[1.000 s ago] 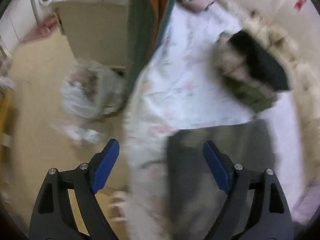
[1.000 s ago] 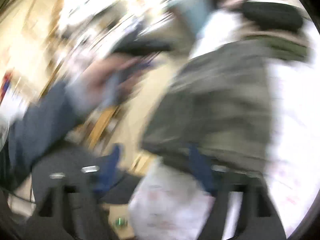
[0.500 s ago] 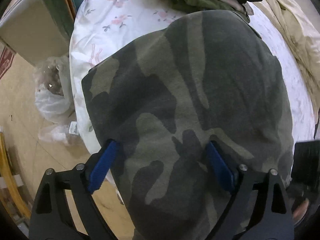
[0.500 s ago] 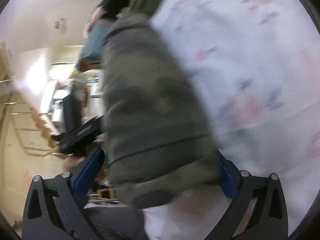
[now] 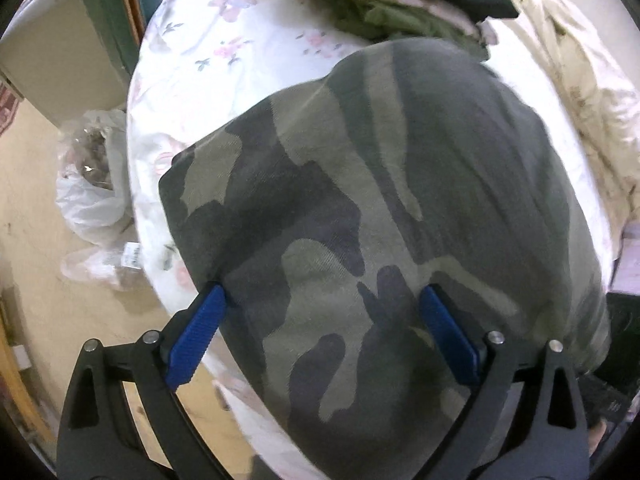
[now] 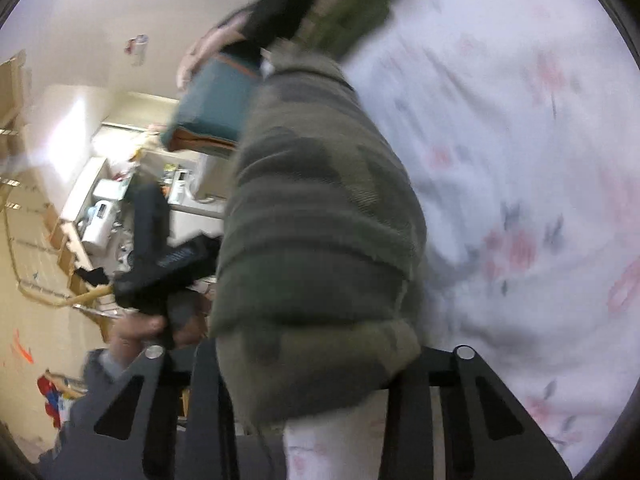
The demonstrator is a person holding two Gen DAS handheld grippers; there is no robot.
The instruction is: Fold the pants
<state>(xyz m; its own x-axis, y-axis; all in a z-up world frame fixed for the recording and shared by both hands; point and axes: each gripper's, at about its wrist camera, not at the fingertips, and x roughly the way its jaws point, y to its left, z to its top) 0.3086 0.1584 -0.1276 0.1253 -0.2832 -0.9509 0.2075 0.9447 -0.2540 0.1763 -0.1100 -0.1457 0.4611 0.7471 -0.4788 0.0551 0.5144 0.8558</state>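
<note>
The camouflage pants lie folded on the floral bed sheet near the bed's edge. My left gripper is open, its blue fingers on either side of the near end of the pants. In the right wrist view the pants run away from the camera as a thick folded bundle. My right gripper has closed in on the near end of the bundle, and the cloth hides its fingertips. The left hand-held gripper shows in that view.
A pile of folded clothes lies at the far end of the bed, with a cream blanket on the right. A plastic bag sits on the floor left of the bed. A cabinet stands behind it.
Both grippers swung from a blurred sweep over the bed down to the folded pants. The right jaws, wide open half a second ago, have narrowed onto the bundle's end.
</note>
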